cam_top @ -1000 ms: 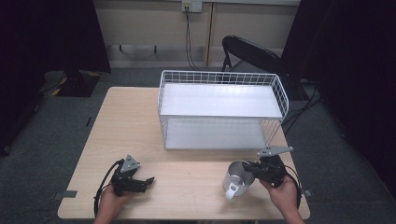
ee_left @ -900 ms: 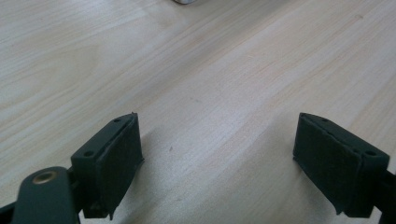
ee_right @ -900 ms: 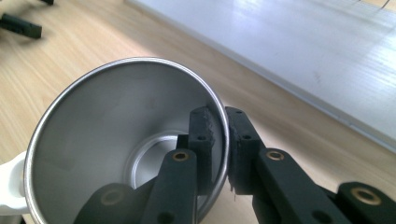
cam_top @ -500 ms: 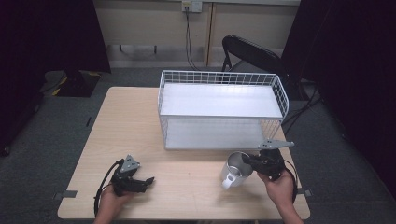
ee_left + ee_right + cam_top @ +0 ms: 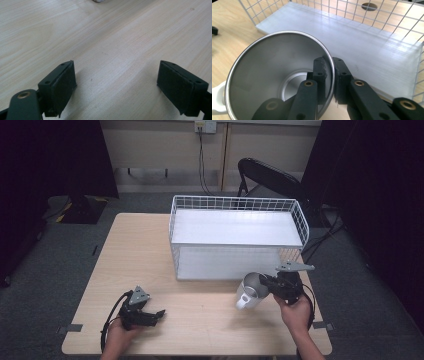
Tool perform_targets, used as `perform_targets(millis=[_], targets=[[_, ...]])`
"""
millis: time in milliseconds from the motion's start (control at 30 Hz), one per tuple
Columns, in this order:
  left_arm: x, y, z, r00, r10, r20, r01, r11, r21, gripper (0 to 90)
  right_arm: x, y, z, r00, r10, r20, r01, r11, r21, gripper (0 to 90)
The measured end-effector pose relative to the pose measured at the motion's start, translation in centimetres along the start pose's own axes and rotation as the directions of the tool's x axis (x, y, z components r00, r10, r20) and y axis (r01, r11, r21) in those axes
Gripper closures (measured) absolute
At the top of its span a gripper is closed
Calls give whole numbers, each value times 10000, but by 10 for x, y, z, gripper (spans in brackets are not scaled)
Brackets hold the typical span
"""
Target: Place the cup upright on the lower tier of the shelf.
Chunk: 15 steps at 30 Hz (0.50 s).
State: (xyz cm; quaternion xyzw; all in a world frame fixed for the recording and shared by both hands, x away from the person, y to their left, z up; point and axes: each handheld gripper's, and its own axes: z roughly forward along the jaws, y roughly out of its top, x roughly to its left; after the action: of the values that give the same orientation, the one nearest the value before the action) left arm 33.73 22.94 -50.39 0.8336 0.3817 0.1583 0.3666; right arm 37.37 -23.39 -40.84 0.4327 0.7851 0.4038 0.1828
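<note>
The right tongs [image 5: 266, 283] are clamped on the rim of a steel mug [image 5: 251, 290], one jaw inside the bowl and the other outside, with the wall pinched between them (the right gripper view shows this plainly: mug [image 5: 279, 75], tongs [image 5: 331, 75]). In the high view the mug hangs tilted just off the worktop [image 5: 210, 320], its mouth turned up toward the tongs and its white handle [image 5: 242, 301] pointing down at about 7 o'clock.

The relation that matters is mug to wire basket [image 5: 237, 237]. The basket lies at about 11 to 12 o'clock from the mug, its near wall just beside it, and the white floor of the basket [image 5: 352, 37] spreads directly ahead of the tongs in their own view. My judgement is that the mug must rise over that near wall before it can go in.

The left tongs [image 5: 150, 316] rest well apart at about 9 o'clock, jaws spread wide over bare wood and holding nothing; the right hand is clearly the nearer one.

The mug's base and outer side are hard to make out, and whether it touches the worktop I cannot tell.
</note>
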Motion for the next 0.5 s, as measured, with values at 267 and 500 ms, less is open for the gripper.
perform_targets(millis=[267, 500], targets=[[0, 0, 0, 10000, 2, 0, -2, 10000, 0, 148, -5, 4, 6, 9986, 161, 497, -153, 9997, -173, 821], [0, 0, 0, 10000, 4, -3, -4, 10000, 3, 148, -10, 8, 10, 9955, 241, 921, -210, 9992, -342, 821]])
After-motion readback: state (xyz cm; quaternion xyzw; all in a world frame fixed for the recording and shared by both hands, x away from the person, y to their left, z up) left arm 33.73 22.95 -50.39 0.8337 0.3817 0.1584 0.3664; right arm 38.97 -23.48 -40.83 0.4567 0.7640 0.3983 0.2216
